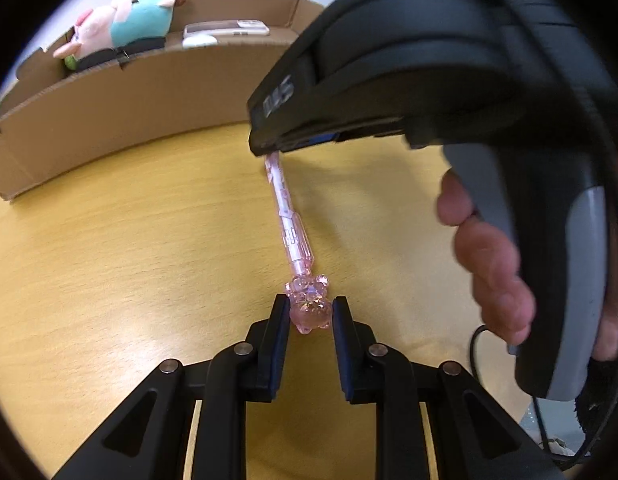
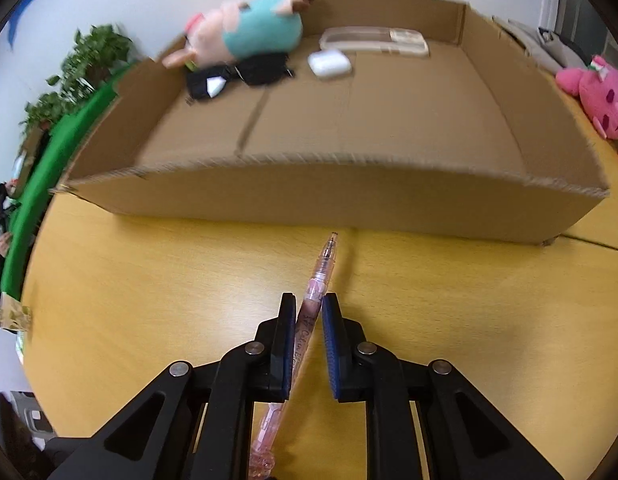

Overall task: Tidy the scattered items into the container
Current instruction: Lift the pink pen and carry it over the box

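A clear pink pen (image 1: 289, 216) with a bear-shaped top runs between both grippers over the yellow wooden table (image 1: 129, 260). My left gripper (image 1: 311, 308) is shut on the bear top. The right gripper (image 1: 269, 148), held by a person's hand (image 1: 493, 272), comes in from the upper right and hides the pen's far end. In the right wrist view my right gripper (image 2: 309, 308) is shut on the pen's barrel (image 2: 323, 268), whose tip points at the cardboard box (image 2: 349, 196). The pen casts a thin shadow on the table beside it.
The low open box holds a plush pig in teal (image 2: 249, 28), a black item (image 2: 245, 74), a white earbud case (image 2: 329, 63) and a flat beige case (image 2: 373, 42). A pink plush (image 2: 601, 96) lies outside on the right. Green plants (image 2: 89, 64) stand far left.
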A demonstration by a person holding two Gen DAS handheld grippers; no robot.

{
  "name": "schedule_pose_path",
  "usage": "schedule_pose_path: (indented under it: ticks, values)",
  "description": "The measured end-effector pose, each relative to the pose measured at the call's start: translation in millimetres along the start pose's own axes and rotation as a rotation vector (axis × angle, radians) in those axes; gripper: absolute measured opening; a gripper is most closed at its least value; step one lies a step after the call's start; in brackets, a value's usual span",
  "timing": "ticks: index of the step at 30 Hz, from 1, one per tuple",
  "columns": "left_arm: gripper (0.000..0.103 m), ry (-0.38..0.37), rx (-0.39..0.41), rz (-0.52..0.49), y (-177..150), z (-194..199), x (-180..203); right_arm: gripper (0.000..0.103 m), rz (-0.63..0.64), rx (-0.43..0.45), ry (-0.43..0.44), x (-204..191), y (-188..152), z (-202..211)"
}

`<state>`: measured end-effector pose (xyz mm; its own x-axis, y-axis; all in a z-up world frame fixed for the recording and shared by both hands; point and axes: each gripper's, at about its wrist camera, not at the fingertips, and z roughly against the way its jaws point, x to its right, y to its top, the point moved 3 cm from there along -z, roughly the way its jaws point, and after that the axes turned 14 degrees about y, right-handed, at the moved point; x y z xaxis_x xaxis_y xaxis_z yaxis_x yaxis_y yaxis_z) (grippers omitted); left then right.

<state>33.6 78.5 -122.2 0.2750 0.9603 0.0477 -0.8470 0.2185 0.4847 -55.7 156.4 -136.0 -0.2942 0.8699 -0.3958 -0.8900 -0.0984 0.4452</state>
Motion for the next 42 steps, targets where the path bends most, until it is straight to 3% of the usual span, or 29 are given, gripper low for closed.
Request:
schedule_pose_path:
  ticks: [4, 10, 18, 22, 27, 33, 36, 42]
  values:
    - [0.020, 0.013, 0.080, -0.004, 13.7, 28.8, -1.6, 0.013, 0.047, 0.075, 0.026, -18.4, 13.3, 39.6]
    - [0.020, 0.008, 0.162, 0.001, 65.8, 54.8, -6.8, 0.013, 0.115, 0.152, 0.029, -36.5, 62.2, 79.0]
    - [0.020, 0.014, 0.181, 0.038, 166.2, 45.6, -28.8, 0.013, 0.182, 0.125, 0.023, -35.7, 157.4, 85.7]
    - [0.021, 0.002, 0.118, 0.057, 200.4, 26.7, -37.6, 0.013, 0.192, 0.059, 0.013, -21.2, 200.5, 61.6]
    - [0.021, -0.055, -0.020, 0.094, 236.6, -21.5, -43.1, 0.014, 0.165, -0.052, 0.000, 20.3, 236.9, 15.2]
    - [0.021, -0.106, -0.211, 0.159, 248.4, -89.2, -40.6, 0.013, 0.120, -0.198, -0.018, 77.4, 240.3, -52.3]
    - [0.021, -0.127, -0.277, 0.192, 248.6, -112.0, -39.2, 0.013, 0.101, -0.224, -0.017, 95.5, 236.2, -71.5]
    - [0.020, -0.145, -0.339, 0.225, 244.8, -137.6, -38.1, 0.012, 0.081, -0.249, -0.020, 114.5, 234.4, -86.9]
